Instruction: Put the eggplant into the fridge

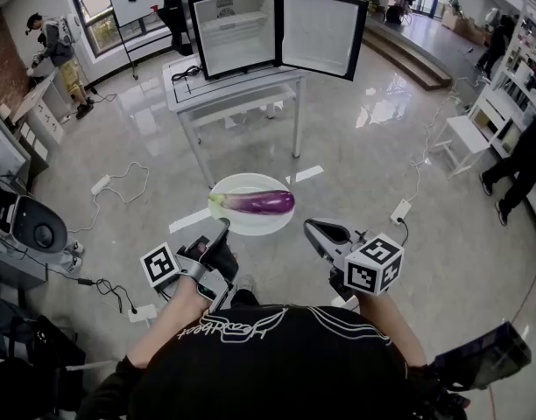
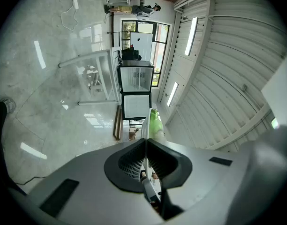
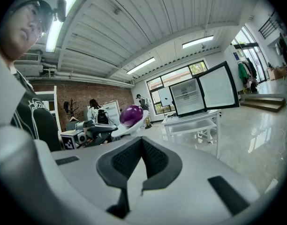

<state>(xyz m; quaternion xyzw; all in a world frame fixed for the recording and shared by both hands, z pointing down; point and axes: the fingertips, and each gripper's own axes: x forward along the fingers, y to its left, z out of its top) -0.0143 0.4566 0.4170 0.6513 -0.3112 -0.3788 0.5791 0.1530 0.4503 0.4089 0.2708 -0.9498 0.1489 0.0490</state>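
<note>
A purple eggplant (image 1: 255,202) with a green stem lies on a white plate (image 1: 248,227) held in the air in front of me. My left gripper (image 1: 222,227) is shut on the plate's near left rim. In the left gripper view the thin plate edge (image 2: 146,125) runs between the closed jaws of that gripper (image 2: 146,144), with the green stem (image 2: 155,122) beyond. My right gripper (image 1: 310,226) is shut and empty, just right of the plate. The right gripper view shows its jaws (image 3: 142,142) closed, with the eggplant (image 3: 131,115) to the left. The small fridge (image 1: 237,29) stands open on a table ahead.
The fridge sits on a white table (image 1: 233,86) with its door (image 1: 319,33) swung to the right. Cables and a power strip (image 1: 100,185) lie on the glossy floor. A dark machine (image 1: 36,226) stands left, white shelving (image 1: 504,86) right. People stand around the room's edges.
</note>
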